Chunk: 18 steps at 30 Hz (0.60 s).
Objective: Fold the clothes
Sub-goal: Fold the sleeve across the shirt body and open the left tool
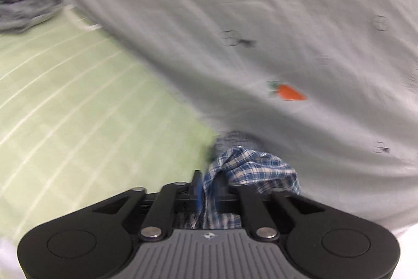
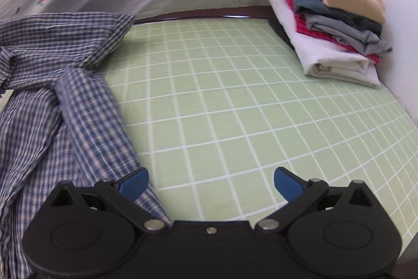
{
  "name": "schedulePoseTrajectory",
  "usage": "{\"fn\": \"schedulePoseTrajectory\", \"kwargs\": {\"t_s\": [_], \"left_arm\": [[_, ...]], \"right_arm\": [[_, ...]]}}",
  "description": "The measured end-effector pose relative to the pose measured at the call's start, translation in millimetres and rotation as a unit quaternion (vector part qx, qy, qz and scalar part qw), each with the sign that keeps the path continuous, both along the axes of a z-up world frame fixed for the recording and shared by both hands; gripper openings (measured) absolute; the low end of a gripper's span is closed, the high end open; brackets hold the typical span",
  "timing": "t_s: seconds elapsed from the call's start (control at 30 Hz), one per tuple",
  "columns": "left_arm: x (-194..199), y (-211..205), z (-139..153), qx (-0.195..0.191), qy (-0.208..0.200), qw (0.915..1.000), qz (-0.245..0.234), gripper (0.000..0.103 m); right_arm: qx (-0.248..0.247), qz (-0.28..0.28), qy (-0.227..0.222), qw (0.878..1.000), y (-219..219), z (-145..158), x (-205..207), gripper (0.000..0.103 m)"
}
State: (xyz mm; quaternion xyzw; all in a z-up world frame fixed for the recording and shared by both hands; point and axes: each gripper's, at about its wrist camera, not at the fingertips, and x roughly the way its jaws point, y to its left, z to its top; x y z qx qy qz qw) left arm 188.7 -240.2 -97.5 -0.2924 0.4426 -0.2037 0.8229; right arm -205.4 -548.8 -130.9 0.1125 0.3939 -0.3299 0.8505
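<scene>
I see my left gripper (image 1: 209, 184) clenched on a bunch of the blue plaid shirt (image 2: 60, 106), which lies crumpled at the left of the green grid mat (image 2: 222, 109). My right gripper (image 2: 211, 181) stands released above bare mat.

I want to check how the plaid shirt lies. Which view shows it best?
The right wrist view: the plaid shirt lies crumpled across the green mat. The left wrist view shows only a bunched bit at the left gripper.

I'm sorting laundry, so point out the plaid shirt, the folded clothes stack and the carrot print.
plaid shirt (image 2: 60, 106), right wrist view, on its crumpled body
folded clothes stack (image 2: 337, 25), right wrist view, on a grey middle layer
carrot print (image 1: 288, 92), left wrist view, on the orange body
</scene>
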Motion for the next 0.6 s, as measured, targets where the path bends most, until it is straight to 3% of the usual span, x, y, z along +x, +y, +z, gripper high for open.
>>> {"fn": "schedulePoseTrajectory", "kwargs": {"t_s": [0.03,0.13,0.3,0.47,0.6], "left_arm": [[-4,3,-2,0.008,0.005,1.0,0.0,0.045],[-29,10,-8,0.026,0.011,0.9996,-0.007,0.059],[-102,2,-19,0.111,0.012,0.9915,-0.067,0.066],[-183,-16,-29,0.211,-0.012,0.9678,-0.138,0.072],[-230,-10,-42,0.231,0.006,0.9613,-0.15,0.075]], "right_arm": [[-0.003,0.005,0.002,1.0,4,0,0,0.103],[-0.007,0.016,0.003,1.0,15,2,-4,0.103],[-0.01,0.044,0.001,0.999,31,3,-12,0.103],[-0.015,0.074,0.015,0.997,48,-1,-18,0.099],[-0.019,0.099,0.028,0.995,58,-5,-23,0.095]]}}
